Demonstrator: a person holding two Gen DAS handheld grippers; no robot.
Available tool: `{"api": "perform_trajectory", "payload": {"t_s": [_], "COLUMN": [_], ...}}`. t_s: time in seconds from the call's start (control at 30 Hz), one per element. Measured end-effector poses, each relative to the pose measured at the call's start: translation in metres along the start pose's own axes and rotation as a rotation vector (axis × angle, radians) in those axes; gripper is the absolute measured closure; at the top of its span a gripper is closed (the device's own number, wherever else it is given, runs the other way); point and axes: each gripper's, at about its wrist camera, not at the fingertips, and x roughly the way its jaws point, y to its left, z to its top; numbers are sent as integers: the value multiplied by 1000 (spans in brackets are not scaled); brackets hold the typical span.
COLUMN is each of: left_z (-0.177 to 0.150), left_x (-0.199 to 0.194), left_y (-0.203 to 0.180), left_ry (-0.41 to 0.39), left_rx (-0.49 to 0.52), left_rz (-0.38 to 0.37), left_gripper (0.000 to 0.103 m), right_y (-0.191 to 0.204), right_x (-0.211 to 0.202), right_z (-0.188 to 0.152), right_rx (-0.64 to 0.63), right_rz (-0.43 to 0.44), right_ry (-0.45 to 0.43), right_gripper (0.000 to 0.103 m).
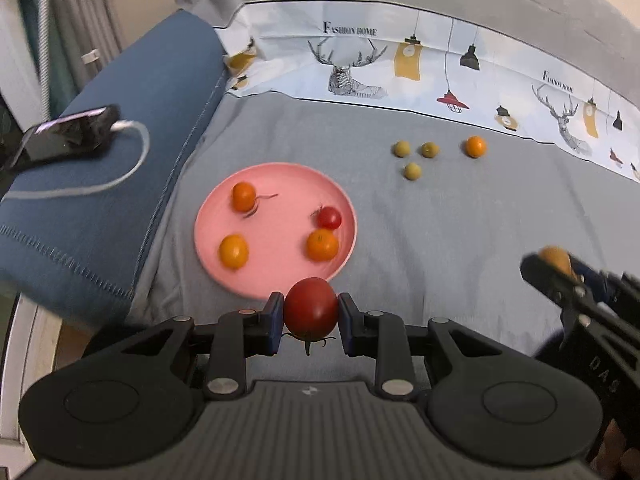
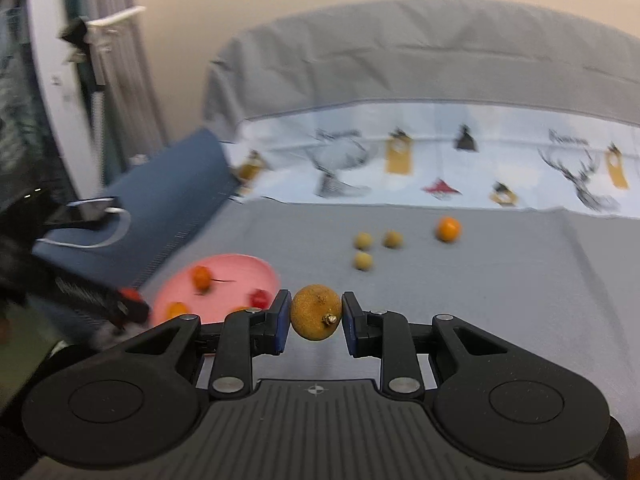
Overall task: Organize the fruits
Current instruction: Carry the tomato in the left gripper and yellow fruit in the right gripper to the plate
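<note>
My left gripper (image 1: 311,314) is shut on a large red tomato (image 1: 311,307), held just short of the near rim of the pink plate (image 1: 276,176). The plate holds three orange fruits (image 1: 233,252) and a small red tomato (image 1: 329,217). My right gripper (image 2: 316,314) is shut on a brownish-yellow round fruit (image 2: 316,312), held above the grey sheet; it also shows at the right of the left wrist view (image 1: 554,260). Three small yellow-green fruits (image 1: 412,171) and one orange fruit (image 1: 475,146) lie on the sheet beyond the plate.
A blue folded blanket (image 1: 120,152) lies to the left of the plate, with a phone (image 1: 64,136) and white cable on it. A printed pillow (image 1: 420,64) runs along the back. The right wrist view is motion-blurred.
</note>
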Motion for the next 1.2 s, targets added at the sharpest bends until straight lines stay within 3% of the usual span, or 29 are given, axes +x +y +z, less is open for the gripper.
{"api": "perform_trajectory", "payload": {"t_s": [0.43, 1.2], "left_z": [-48, -56], "left_x": [-53, -61], "left_y": [38, 54], "left_ry": [-126, -145], "left_rx": [-81, -129], "left_rz": [-18, -41], "left_gripper": [71, 71], "right_y": [59, 70], "right_x": [-50, -56], "right_z": [-8, -10], "right_rx": [-145, -190], "right_rz": [6, -5], "right_ry": [-39, -32], "right_gripper": [75, 75]}}
